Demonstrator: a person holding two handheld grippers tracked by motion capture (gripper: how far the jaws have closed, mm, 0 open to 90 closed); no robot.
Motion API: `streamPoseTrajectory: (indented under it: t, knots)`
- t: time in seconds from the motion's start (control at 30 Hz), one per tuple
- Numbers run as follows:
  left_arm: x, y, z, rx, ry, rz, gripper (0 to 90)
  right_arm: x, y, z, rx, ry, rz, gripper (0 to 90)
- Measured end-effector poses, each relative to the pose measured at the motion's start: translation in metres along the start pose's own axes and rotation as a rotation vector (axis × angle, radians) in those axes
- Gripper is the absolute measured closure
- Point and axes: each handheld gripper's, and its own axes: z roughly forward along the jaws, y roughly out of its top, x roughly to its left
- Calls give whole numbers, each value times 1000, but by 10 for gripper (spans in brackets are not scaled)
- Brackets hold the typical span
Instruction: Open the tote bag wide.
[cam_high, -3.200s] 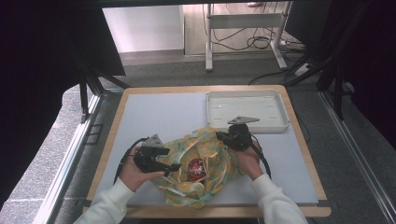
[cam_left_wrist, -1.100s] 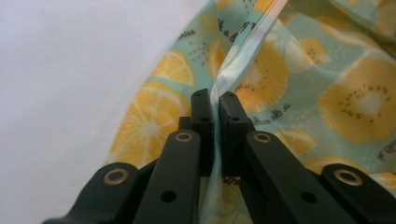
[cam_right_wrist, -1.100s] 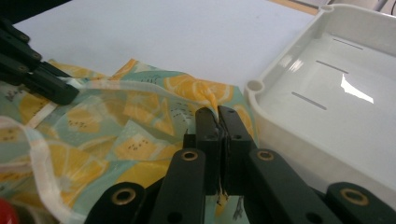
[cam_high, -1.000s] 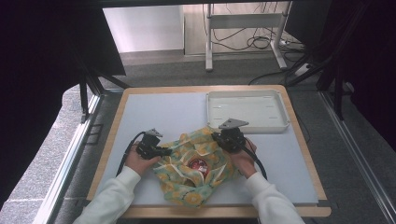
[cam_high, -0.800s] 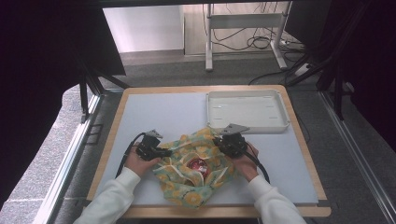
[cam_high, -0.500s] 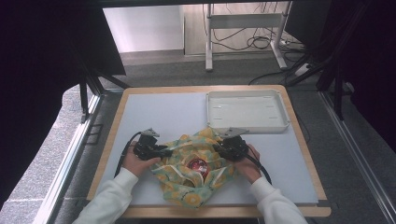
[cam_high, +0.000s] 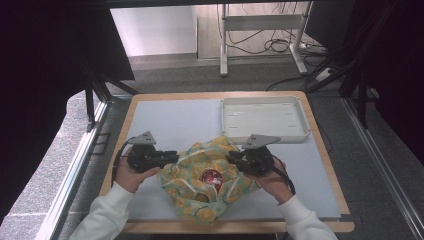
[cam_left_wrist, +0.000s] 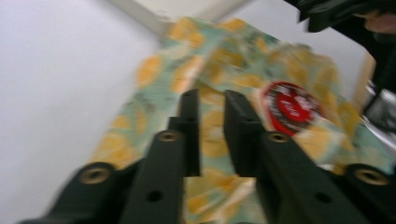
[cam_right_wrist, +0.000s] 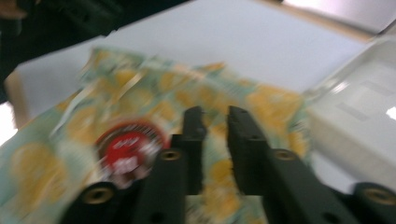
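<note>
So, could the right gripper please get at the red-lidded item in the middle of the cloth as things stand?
Probably yes: the red-lidded item lies uncovered in the patterned cloth, just beside the right gripper, with nothing between them.

Looks like a lab or test room: grey carpet (cam_high: 175, 75), a metal-legged desk (cam_high: 260, 30) with loose cables (cam_high: 280, 46) at the top, black curtains (cam_high: 45, 75) on both sides.

Both gripper views are pretty smeared, so the red label (cam_left_wrist: 290, 103) on the patterned cloth (cam_high: 207, 175) is unreadable, and the cloth hides what's underneath.
</note>
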Motion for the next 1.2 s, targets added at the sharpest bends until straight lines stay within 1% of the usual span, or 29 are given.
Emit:
streamPoseTrajectory:
  t: [0.07, 0.1, 0.13, 0.17, 0.2, 0.23, 0.3, 0.37, 0.4, 0.47, 0.5, 0.57, 0.63, 0.67, 0.7, 0.8, 0.9, 1.0, 1.07, 1.2]
  knots:
    - [-10, 4, 13, 43, -26, 30, 883, 6, -3, 2, 49, 18, -10, 872]
    - [-14, 5, 20, 68, -38, 38, 898, 7, -5, 3, 68, 26, -6, 887]
    - [-17, 5, 27, 92, -49, 40, 899, 8, -8, 5, 90, 35, 7, 888]
    - [-18, 5, 31, 101, -55, 41, 900, 10, -13, 9, 123, 47, 23, 888]
    - [-20, 3, 35, 107, -64, 31, 900, 11, -17, 10, 147, 51, 24, 889]
    - [-21, 2, 38, 115, -76, 35, 900, 14, -21, 11, 171, 59, 25, 889]
    - [-24, -1, 42, 124, -97, 33, 900, 22, -31, 11, 198, 88, 25, 889]
    - [-25, -3, 44, 132, -113, 46, 900, 31, -40, 10, 222, 110, 17, 889]
    - [-26, -3, 44, 140, -114, 47, 900, 35, -45, 11, 239, 124, 17, 889]
    - [-28, -4, 45, 144, -123, 50, 900, 43, -54, 12, 263, 138, 12, 889]
    - [-29, -5, 45, 144, -128, 48, 900, 46, -58, 13, 266, 145, 9, 889]
    - [-30, -7, 43, 148, -142, 48, 900, 52, -66, 16, 285, 159, 16, 889]
    - [-31, -11, 42, 149, -173, 46, 900, 57, -75, 19, 312, 177, 11, 889]
    - [-31, -12, 41, 158, -193, 59, 899, 59, -78, 20, 318, 181, 12, 889]
    - [-33, -14, 42, 159, -204, 52, 899, 60, -81, 21, 324, 188, 10, 889]
    - [-38, -17, 48, 187, -221, 60, 897, 60, -87, 24, 333, 194, 17, 889]
    - [-39, -19, 57, 228, -202, 61, 897, 58, -84, 25, 327, 191, 16, 889]
    - [-35, -24, 63, 277, -181, 60, 899, 60, -83, 26, 328, 191, 4, 889]
    - [-31, -26, 67, 294, -149, 55, 899, 60, -83, 26, 329, 191, 2, 889]
    - [-15, -26, 76, 288, -61, 27, 899, 59, -84, 25, 325, 195, 4, 889]
